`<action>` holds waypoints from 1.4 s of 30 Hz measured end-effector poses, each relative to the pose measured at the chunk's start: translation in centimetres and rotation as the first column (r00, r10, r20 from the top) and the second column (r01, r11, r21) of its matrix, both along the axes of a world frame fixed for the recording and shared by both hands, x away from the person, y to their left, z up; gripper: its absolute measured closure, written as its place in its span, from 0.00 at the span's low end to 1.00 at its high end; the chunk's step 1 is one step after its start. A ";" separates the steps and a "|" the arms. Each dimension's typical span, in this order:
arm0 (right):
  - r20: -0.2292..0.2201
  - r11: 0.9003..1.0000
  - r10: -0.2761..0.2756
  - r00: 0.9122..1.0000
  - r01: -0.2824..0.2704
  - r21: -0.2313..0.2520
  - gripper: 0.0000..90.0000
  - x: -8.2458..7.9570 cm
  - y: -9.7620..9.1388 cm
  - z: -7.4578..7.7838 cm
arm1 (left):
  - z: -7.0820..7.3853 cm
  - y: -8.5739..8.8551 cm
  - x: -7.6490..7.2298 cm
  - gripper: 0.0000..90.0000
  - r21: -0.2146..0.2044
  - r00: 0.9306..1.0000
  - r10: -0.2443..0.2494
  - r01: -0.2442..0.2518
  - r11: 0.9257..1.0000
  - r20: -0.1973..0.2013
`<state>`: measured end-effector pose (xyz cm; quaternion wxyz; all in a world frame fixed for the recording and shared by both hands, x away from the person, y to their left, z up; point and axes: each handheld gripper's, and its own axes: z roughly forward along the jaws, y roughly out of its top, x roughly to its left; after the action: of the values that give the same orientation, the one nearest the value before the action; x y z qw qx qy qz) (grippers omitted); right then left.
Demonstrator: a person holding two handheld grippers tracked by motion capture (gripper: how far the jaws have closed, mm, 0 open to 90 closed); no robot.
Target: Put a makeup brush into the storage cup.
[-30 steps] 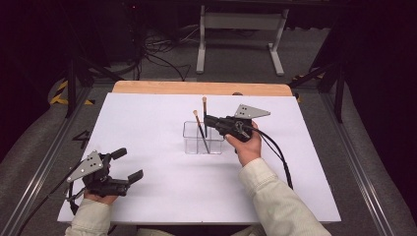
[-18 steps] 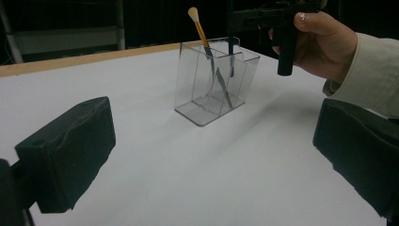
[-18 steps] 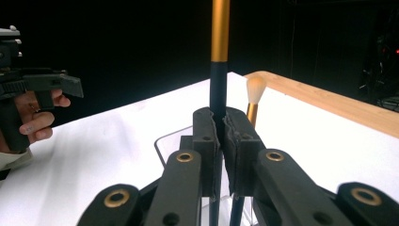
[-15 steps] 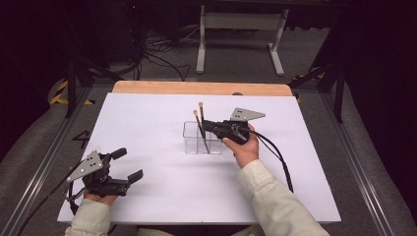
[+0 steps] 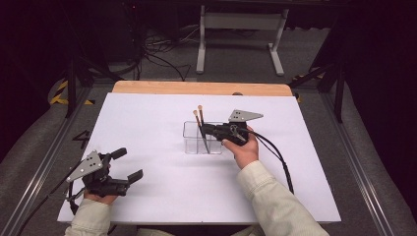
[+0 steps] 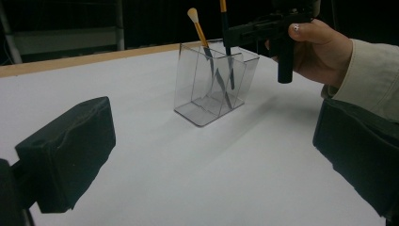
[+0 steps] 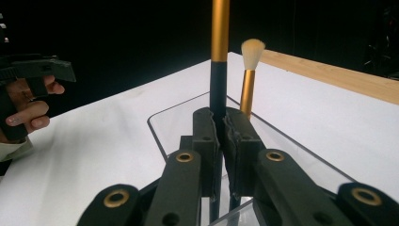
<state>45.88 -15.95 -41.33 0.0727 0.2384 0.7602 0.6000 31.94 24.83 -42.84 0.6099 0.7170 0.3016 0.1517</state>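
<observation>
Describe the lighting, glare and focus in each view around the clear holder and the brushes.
High view: the white table is evenly lit, surroundings dark, the clear holder faint against it. Left gripper view: its own jaws are soft and near, the holder sharper, casting a pale shadow. Right gripper view: the right gripper clamps a brush handle; the second brush looks slightly soft.

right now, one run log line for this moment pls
right claw: shut on brush, upright in clear holder | second brush: already in holder | left claw: open, empty, resting on white table

holder (image 5: 202, 137): clear glossy plastic | table (image 5: 147, 123): matt white | brush handle (image 7: 220, 28): glossy gold
</observation>
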 end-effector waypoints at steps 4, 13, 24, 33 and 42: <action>-0.024 1.000 0.001 1.000 -0.001 0.006 0.91 0.1 -0.2 0.0 | 0.0 0.0 0.0 0.01 0.000 1.000 -0.004 0.004 1.000 0.001; -0.022 0.995 -0.097 0.995 0.097 0.018 0.29 -0.6 -1.2 1.9 | 0.0 -0.1 0.0 0.01 -0.002 1.000 -0.004 0.004 1.000 0.001; 0.150 0.986 -0.160 0.976 0.164 -0.010 0.21 -4.0 -4.4 5.3 | 0.1 0.2 -0.3 0.01 -0.004 1.000 0.004 -0.004 1.000 0.003; 0.188 0.984 -0.175 0.966 0.180 -0.006 0.07 -6.0 -7.4 6.0 | 0.3 0.3 -0.4 0.01 -0.003 1.000 0.006 -0.006 1.000 0.005; 0.214 0.980 -0.192 0.958 0.200 -0.017 0.04 -7.7 -9.8 6.0 | 0.3 0.4 -0.4 0.00 0.008 1.000 -0.003 0.003 1.000 0.008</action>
<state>38.16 -25.77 -35.31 0.2164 0.2460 0.7322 0.5971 31.55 25.20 -42.57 0.6086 0.7191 0.2975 0.1550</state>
